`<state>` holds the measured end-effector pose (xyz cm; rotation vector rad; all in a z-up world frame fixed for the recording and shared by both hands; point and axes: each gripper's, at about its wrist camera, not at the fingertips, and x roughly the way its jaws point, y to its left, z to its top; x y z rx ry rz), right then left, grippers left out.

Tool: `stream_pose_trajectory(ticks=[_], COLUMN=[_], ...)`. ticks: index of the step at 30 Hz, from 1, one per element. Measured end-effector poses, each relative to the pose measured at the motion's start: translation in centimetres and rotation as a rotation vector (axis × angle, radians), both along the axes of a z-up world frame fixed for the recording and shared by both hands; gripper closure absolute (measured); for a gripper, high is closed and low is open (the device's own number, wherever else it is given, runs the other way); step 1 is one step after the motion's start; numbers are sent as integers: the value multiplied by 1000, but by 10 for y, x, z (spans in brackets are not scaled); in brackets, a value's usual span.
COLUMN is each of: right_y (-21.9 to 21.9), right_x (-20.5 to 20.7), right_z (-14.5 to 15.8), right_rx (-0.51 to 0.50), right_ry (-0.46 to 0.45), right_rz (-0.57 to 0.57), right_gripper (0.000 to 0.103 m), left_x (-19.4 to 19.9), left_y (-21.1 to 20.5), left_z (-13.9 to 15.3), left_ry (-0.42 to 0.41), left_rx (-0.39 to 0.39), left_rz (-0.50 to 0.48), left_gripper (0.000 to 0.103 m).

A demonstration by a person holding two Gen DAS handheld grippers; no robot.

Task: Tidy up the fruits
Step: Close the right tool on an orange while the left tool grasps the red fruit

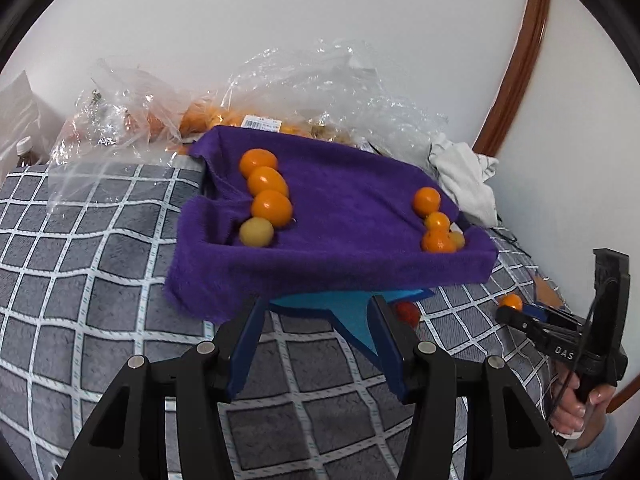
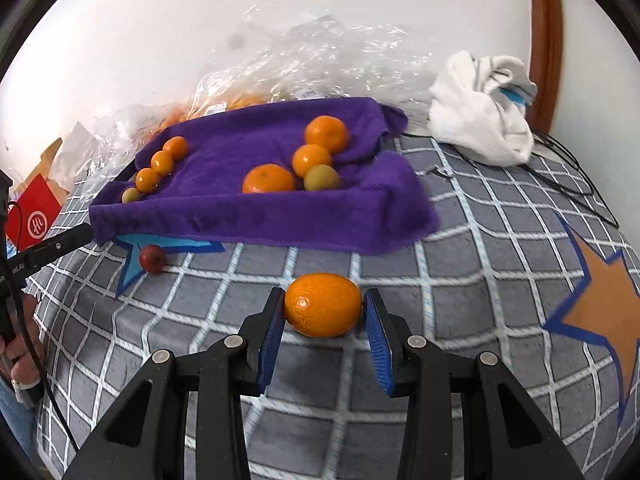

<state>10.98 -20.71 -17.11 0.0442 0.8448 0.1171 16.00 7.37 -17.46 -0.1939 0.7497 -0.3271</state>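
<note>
Grey checked blanket (image 2: 320,420) under everything, white wall behind. Purple-towel tray (image 2: 260,224) taken as landmark. An orange (image 2: 323,305) is pinched between the pads of the right gripper (image 2: 323,312), just in front of the tray. Left gripper (image 1: 316,340) is spread, nothing between its fingers, near the tray's front edge. Grip should be kept gentle and the fruit lifted clear over the tray's rim, then set beside the larger oranges (image 2: 269,179). Small red fruit (image 2: 152,258) in front of the tray is blurred, type unclear. Bags (image 1: 132,120) behind the tray hide their contents.
</note>
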Motion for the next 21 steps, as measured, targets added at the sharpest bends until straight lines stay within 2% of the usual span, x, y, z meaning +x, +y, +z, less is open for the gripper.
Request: stream_pose_trajectory(ticks=[4, 8, 11, 14, 16, 17, 21], right_y=[-5, -2, -4, -8, -9, -10, -11], right_x=[-2, -1, 0, -2, -2, -3, -3], right_z=[1, 1, 0, 1, 1, 1, 1], right_rx=[29, 22, 39, 69, 81, 90, 107], right_ry=[-19, -26, -19, -27, -30, -31, -33], right_rz=[-15, -17, -14, -9, -6, -4, -5], right_gripper=[63, 63, 63, 63, 63, 63, 63], left_x=[2, 6, 13, 19, 18, 18, 14], left_y=[-27, -58, -71, -81, -90, -92, -84], left_z=[0, -3, -11, -18, -18, -18, -18], left_ry=[45, 69, 111, 136, 105, 103, 105], left_rx=[-36, 12, 40, 69, 141, 148, 95], left_rz=[-46, -67, -58, -50, -37, -46, -30], left_gripper=[56, 58, 66, 70, 80, 82, 82])
